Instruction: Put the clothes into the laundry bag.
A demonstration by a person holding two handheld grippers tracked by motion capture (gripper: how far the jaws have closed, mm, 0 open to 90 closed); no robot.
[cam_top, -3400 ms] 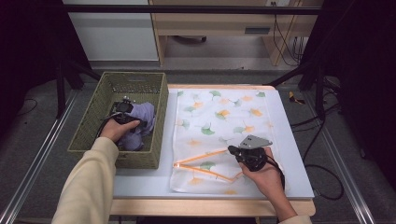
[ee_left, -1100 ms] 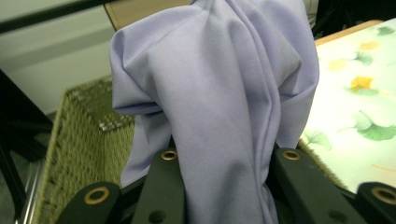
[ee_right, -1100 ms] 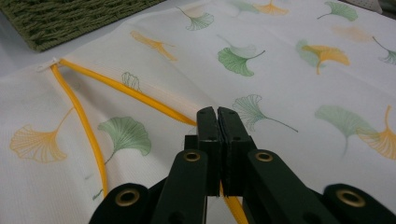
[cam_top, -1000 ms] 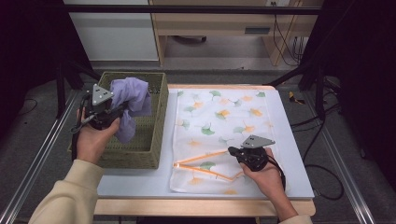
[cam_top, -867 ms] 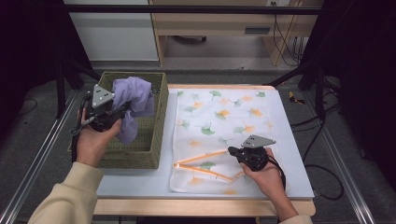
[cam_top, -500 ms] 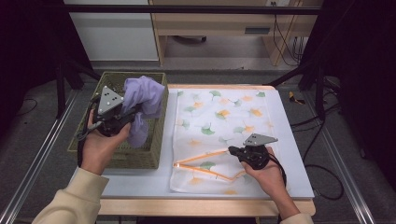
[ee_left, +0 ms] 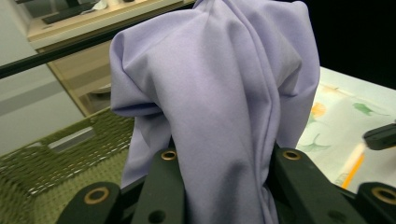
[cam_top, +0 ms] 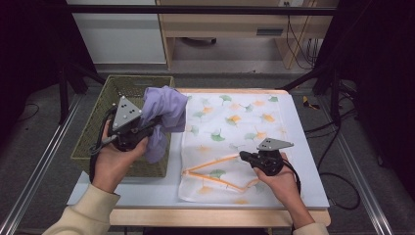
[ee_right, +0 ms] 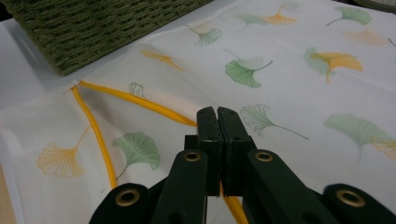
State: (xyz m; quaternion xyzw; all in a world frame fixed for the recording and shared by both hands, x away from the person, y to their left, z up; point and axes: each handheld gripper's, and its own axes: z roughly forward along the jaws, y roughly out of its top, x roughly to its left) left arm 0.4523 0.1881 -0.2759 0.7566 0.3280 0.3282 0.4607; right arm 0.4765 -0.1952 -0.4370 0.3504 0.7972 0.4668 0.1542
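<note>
A lilac cloth (cam_top: pixel 165 108) hangs bunched from my left gripper (cam_top: pixel 152 129), which is shut on it above the right side of the green woven basket (cam_top: pixel 96 133). In the left gripper view the cloth (ee_left: pixel 219 93) drapes over both black jaws. A white leaf-print bag (cam_top: pixel 235 117) with a yellow-trimmed opening lies flat on the table. My right gripper (cam_top: pixel 242 155) rests low at the bag's near end, with its jaws (ee_right: pixel 217 112) shut on the yellow trim (ee_right: pixel 154 106).
The basket (ee_right: pixel 93 28) stands at the table's left, close beside the bag. The pale table top (cam_top: pixel 147 188) has a wooden front edge. Cables trail off the table's right side. Metal rails run along the floor on both sides.
My left hand has lifted the lilac cloth out of the basket and carried it rightward toward the bag. The right gripper has stayed where it was.
</note>
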